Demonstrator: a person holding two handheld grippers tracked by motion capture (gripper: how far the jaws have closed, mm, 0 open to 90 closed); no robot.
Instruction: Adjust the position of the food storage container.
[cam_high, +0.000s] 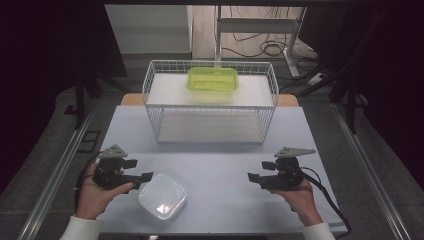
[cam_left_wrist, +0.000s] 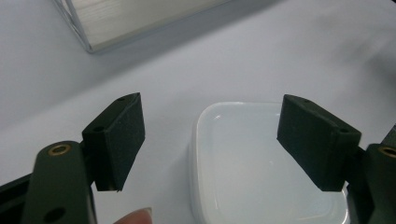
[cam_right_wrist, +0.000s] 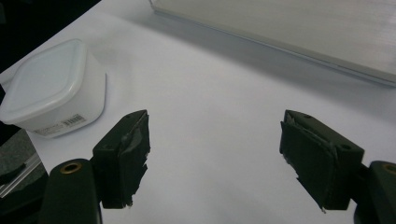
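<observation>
Pale blue-white table (cam_high: 210, 165) is seen carrying a white wire basket (cam_high: 210, 102) at its far middle, with a green lidded container (cam_high: 212, 80) set on the basket's upper shelf; a white lidded box (cam_high: 162, 196) is sat on the near left of the table, just beside the left gripper (cam_high: 140, 170). Left gripper's jaws are held wide apart with nothing pressed between them; in the left gripper view the white lidded box (cam_left_wrist: 261, 168) is framed below and between the pads (cam_left_wrist: 123, 140), not yet touched. Right gripper (cam_high: 260, 172) is held over bare table at near right, jaws likewise spread and empty, pad facings (cam_right_wrist: 133, 154) looking torn at the edges; the white lidded box (cam_right_wrist: 51, 91) is seen well off to its left. Step in hand is judged to be the approach to a grasp on the white box by the left gripper. Next move would call for the jaws to be lowered astride the box's sides and closed; the box looks nearly as wide as the jaw gap, so alignment would need to be squared first, else a corner may be clipped and the box pushed away. A barcode sticker (cam_right_wrist: 70, 122) is carried on the box's side wall; its printing is too small to be read. No brand is legible elsewhere
</observation>
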